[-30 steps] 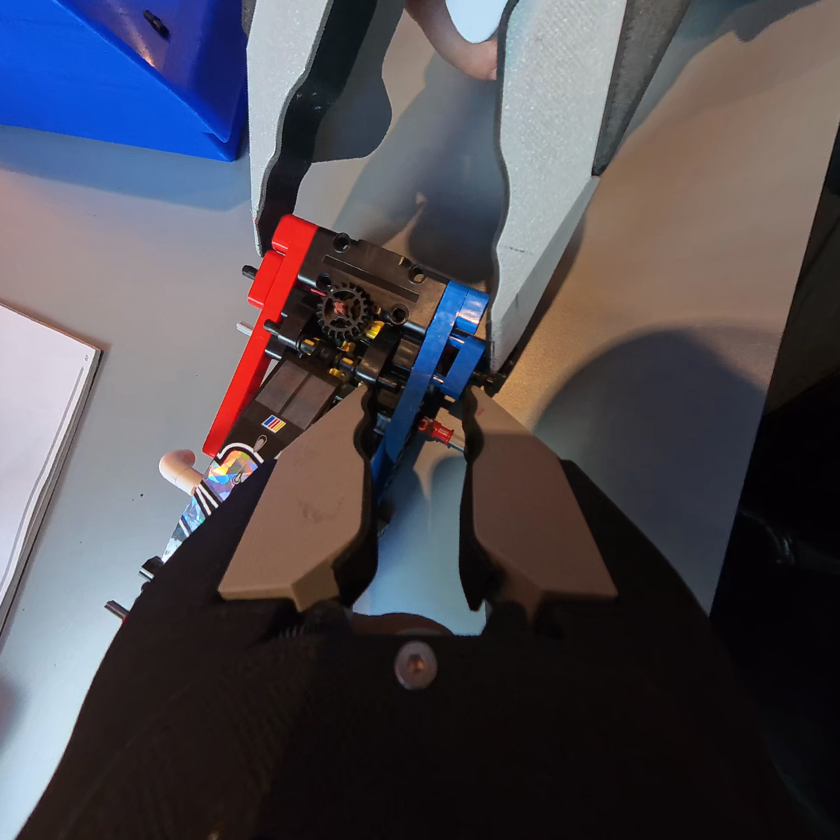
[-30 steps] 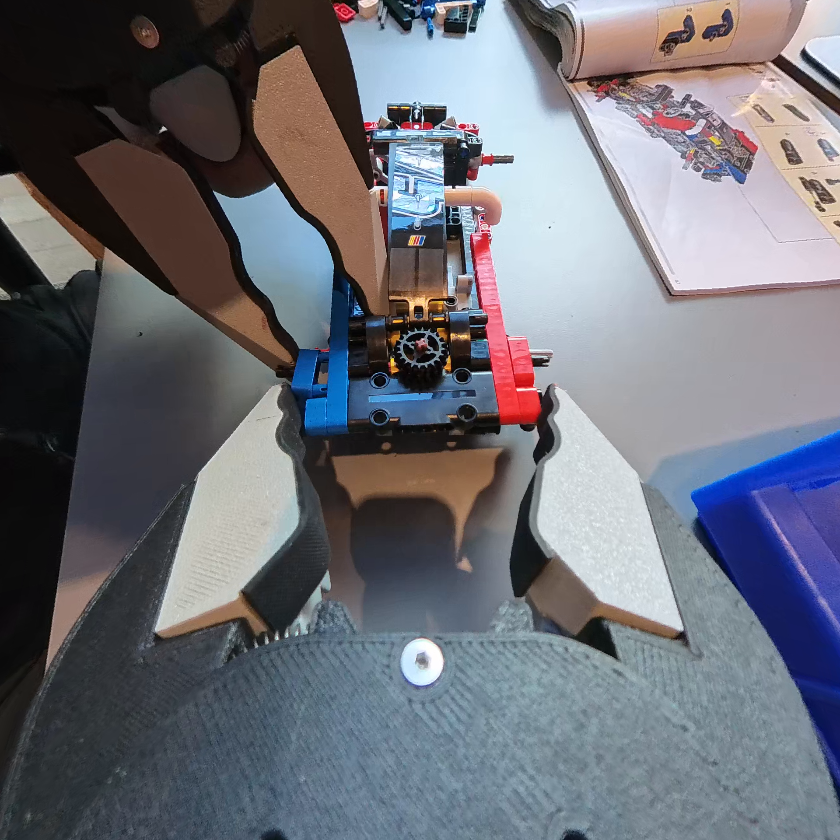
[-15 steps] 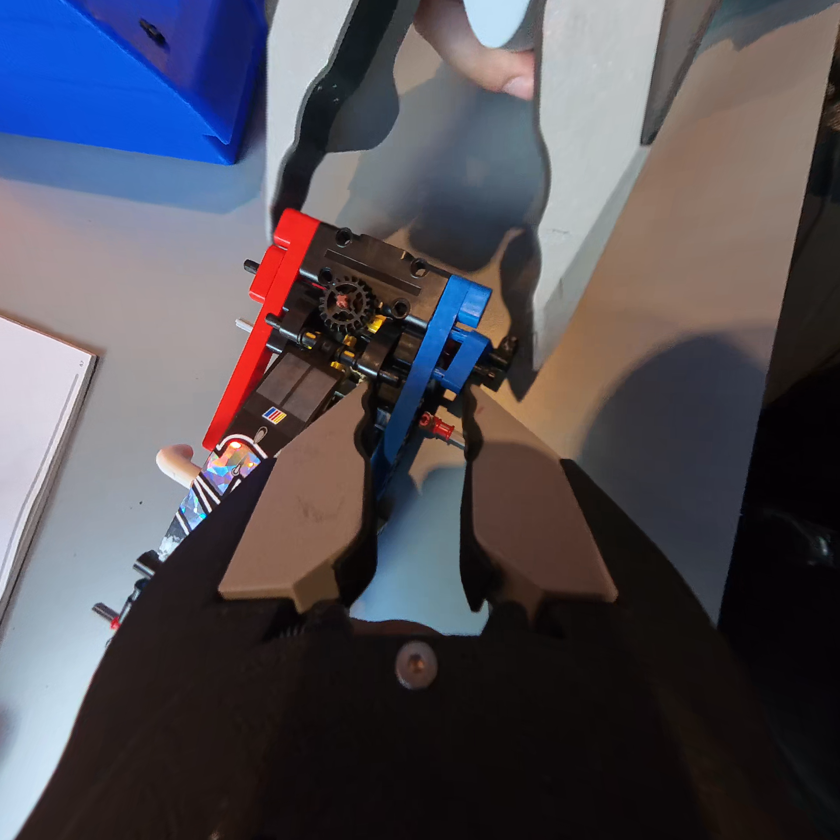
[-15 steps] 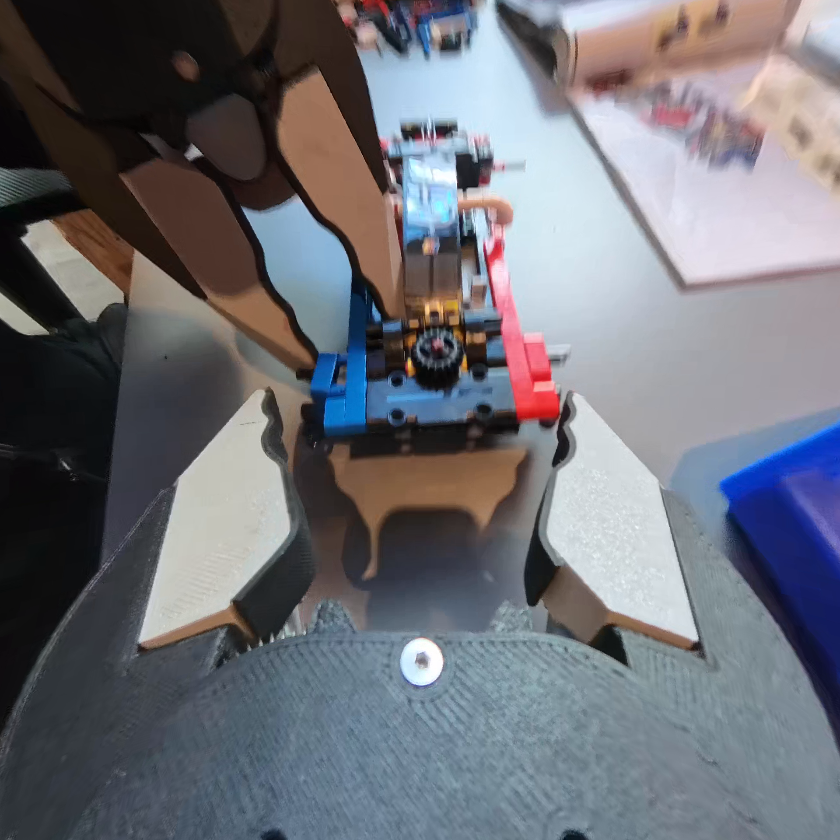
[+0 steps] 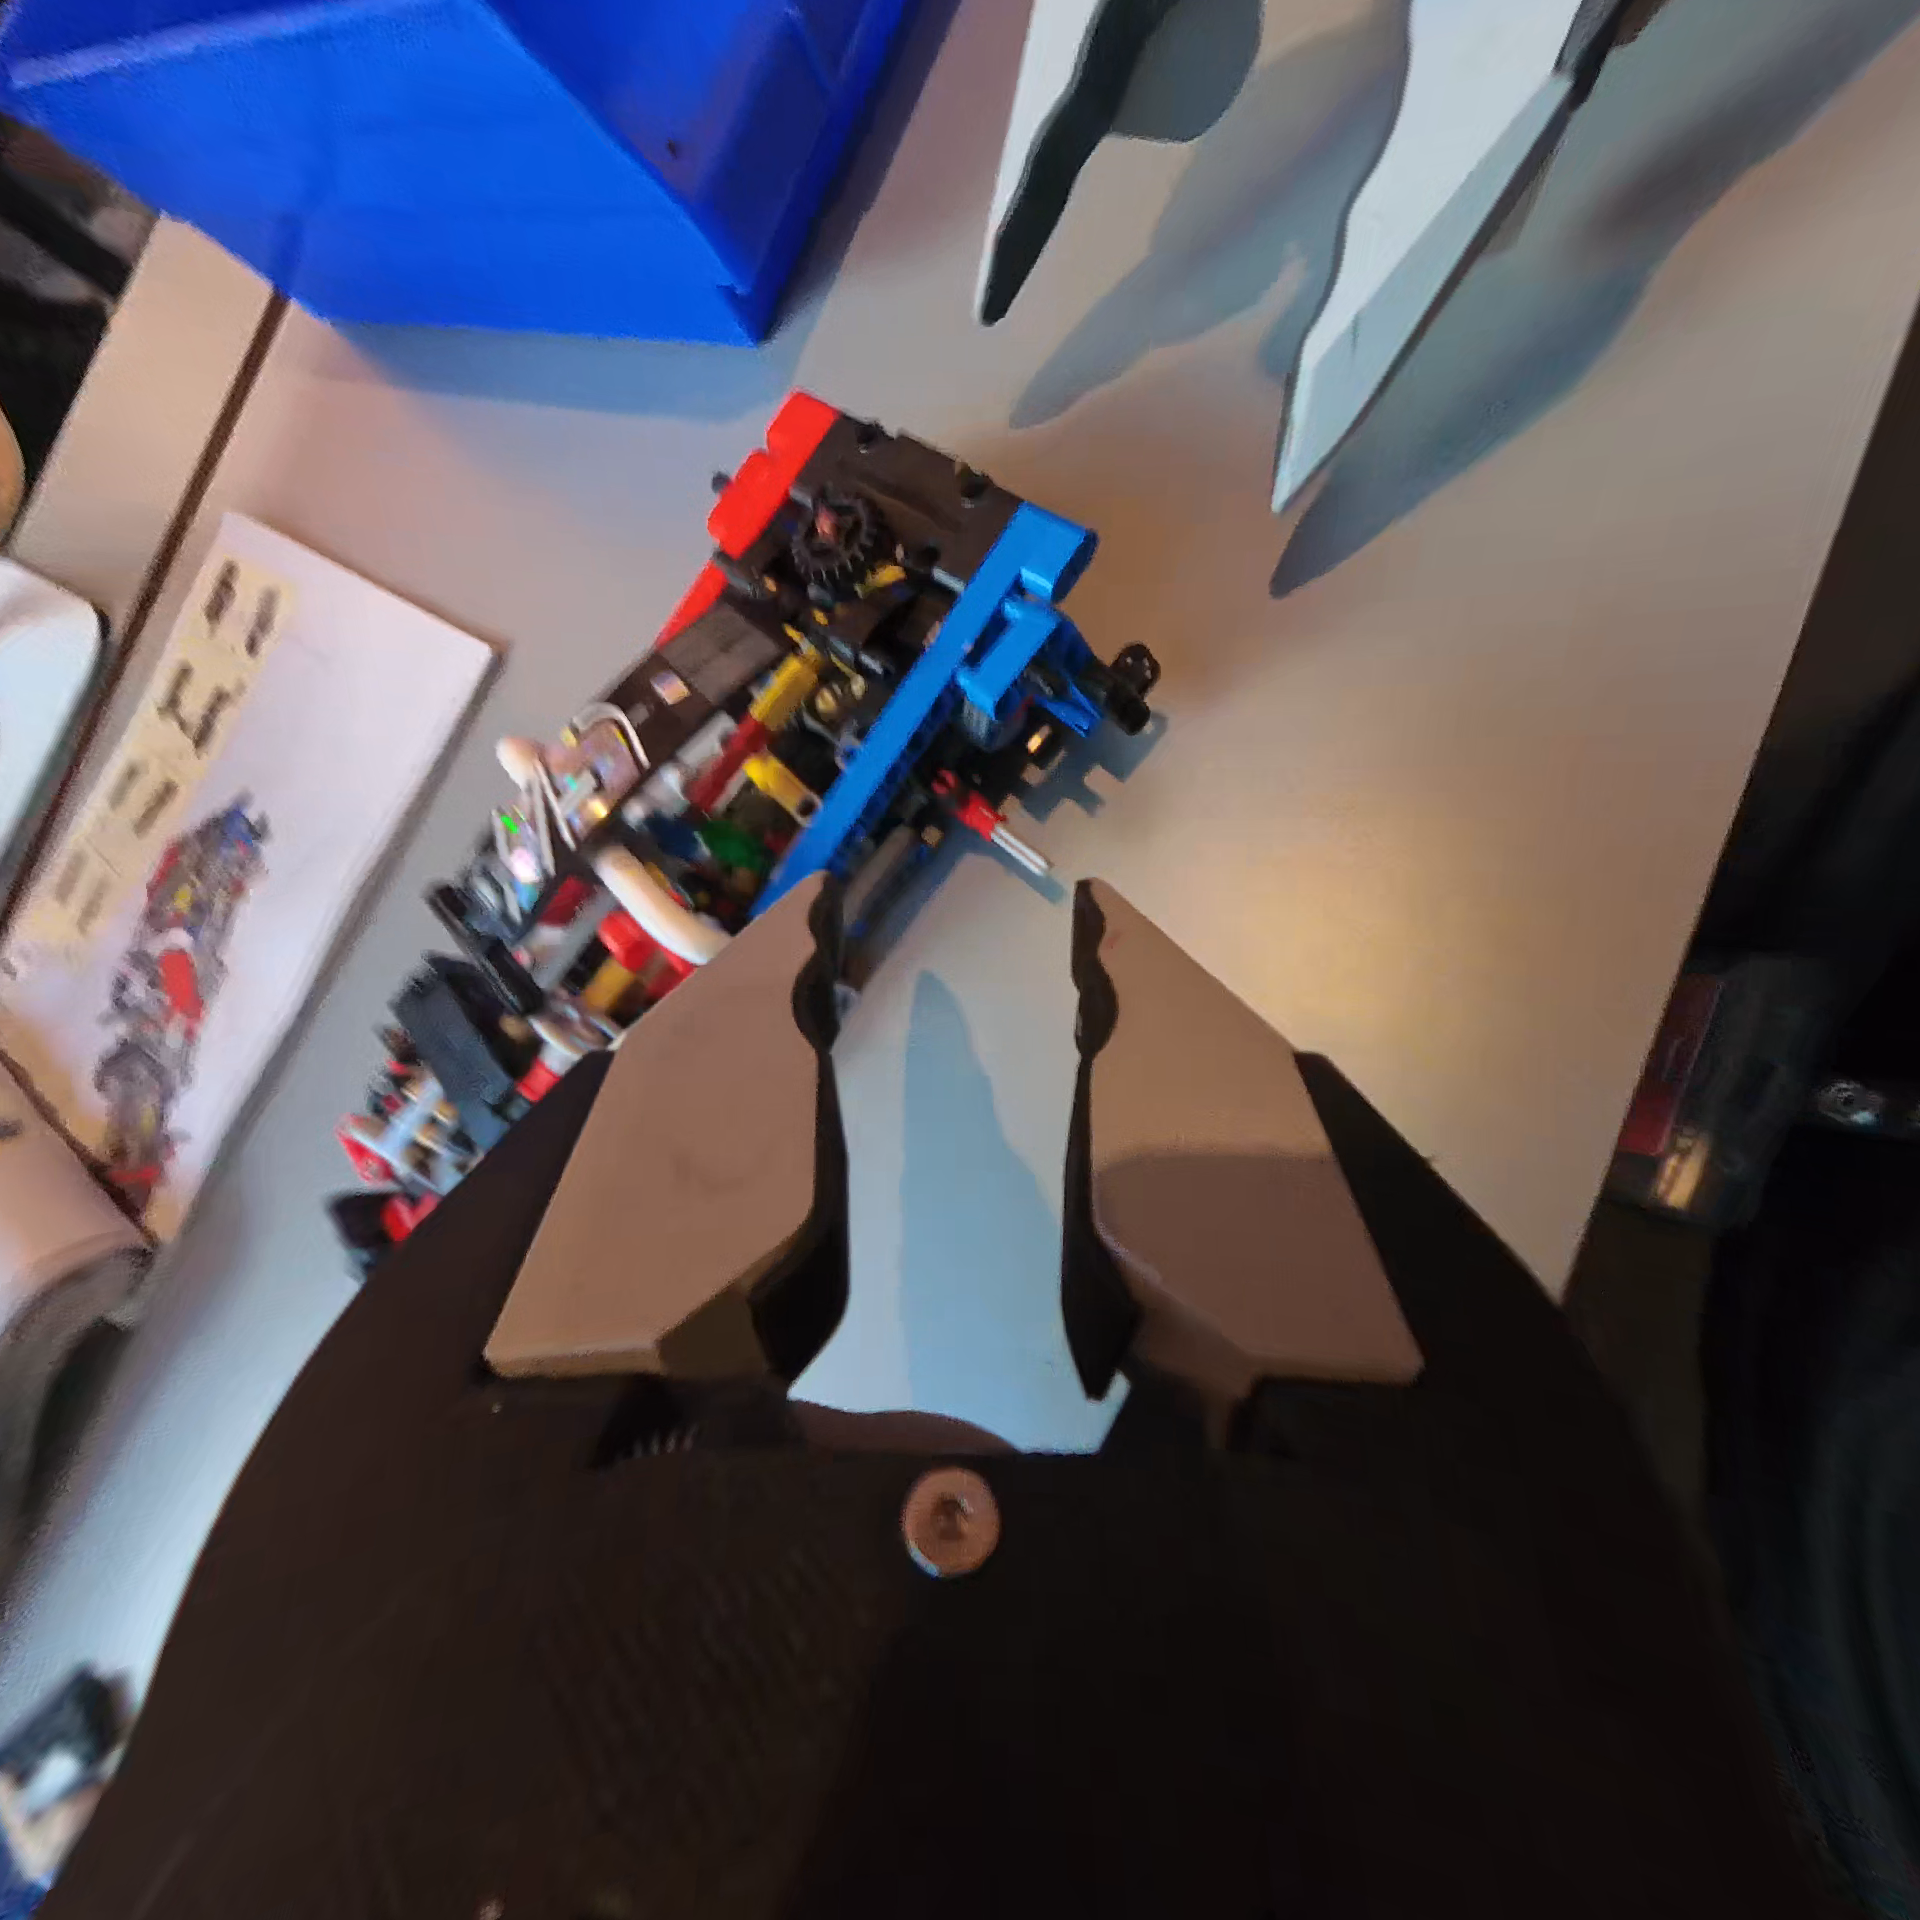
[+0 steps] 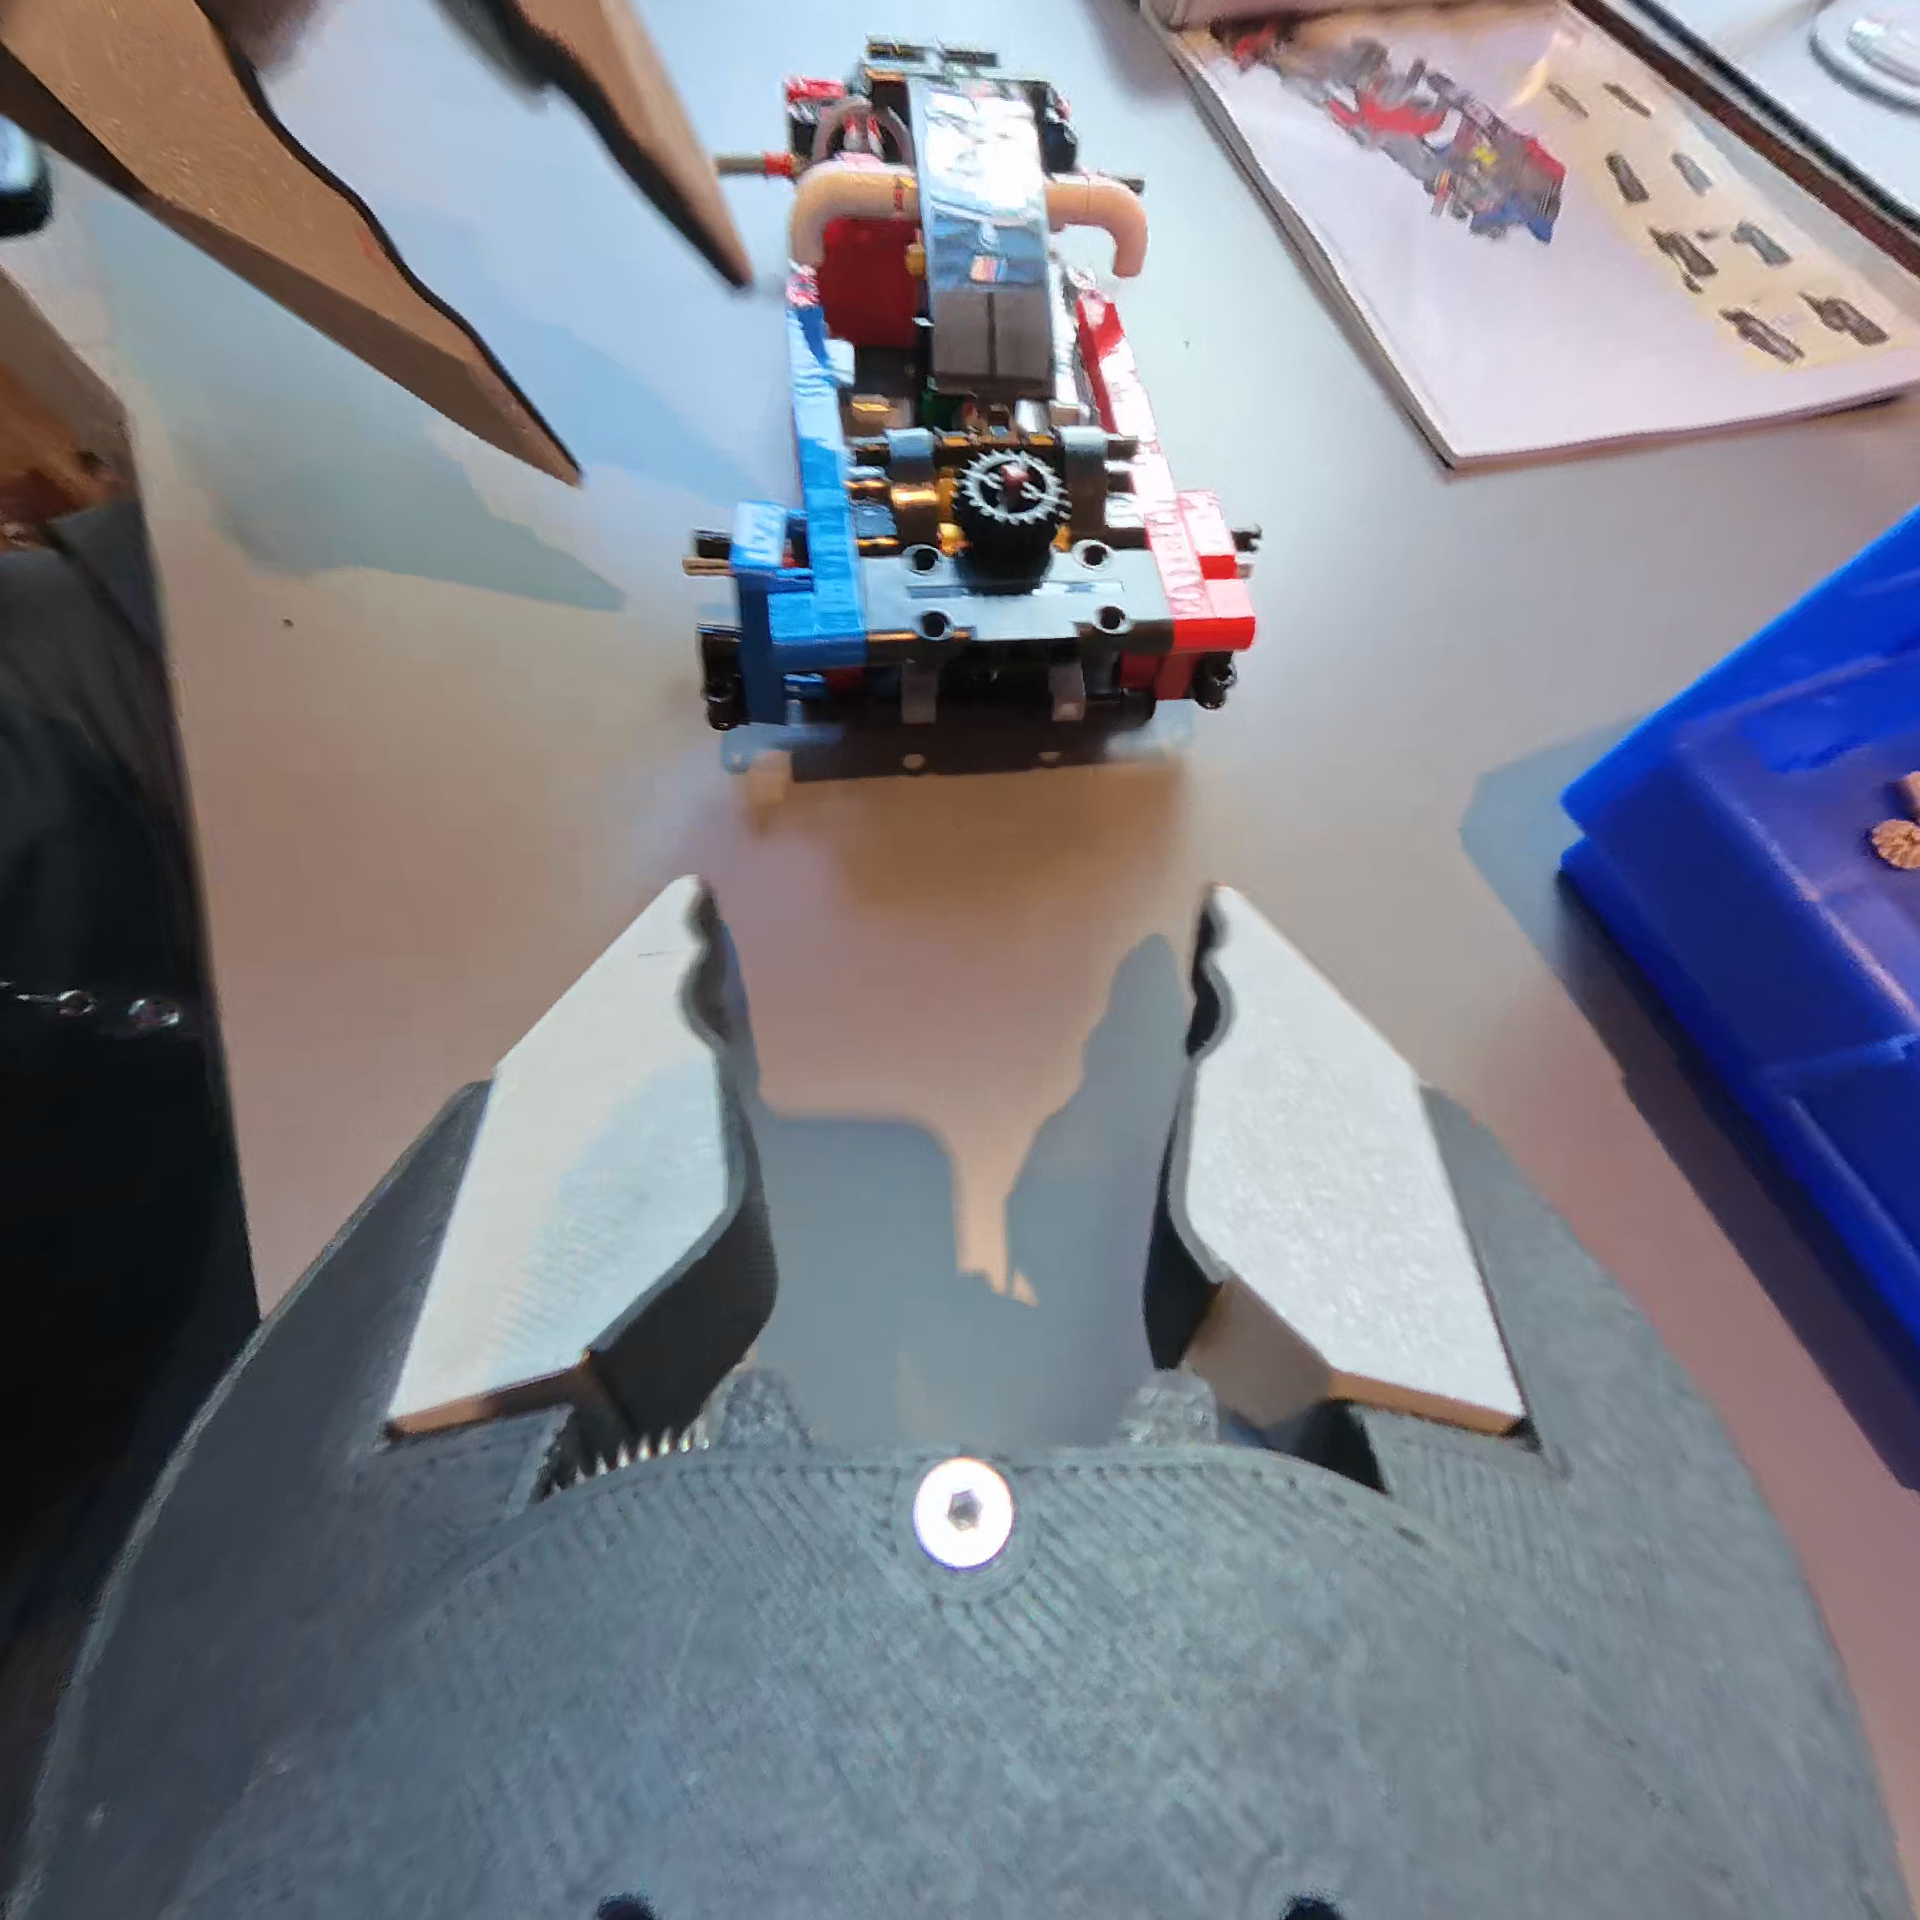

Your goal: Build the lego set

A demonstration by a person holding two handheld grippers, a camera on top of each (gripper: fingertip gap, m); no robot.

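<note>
Chassis [image 6: 977,499] of a part-built toy car sits on the grey table [image 6: 416,790] | left gripper [image 5: 951,904] and right gripper [image 6: 956,914] both spread, empty, clear of chassis | blue bin [image 6: 1766,935] beside chassis, manual [image 6: 1558,229] beyond | likely light, rigid, pieces pop off; grip the blue and red side beams.

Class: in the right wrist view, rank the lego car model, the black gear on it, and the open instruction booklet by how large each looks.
1. lego car model
2. instruction booklet, cut off by the frame edge, so the first two places are unsure
3. black gear, clearly smallest
</note>
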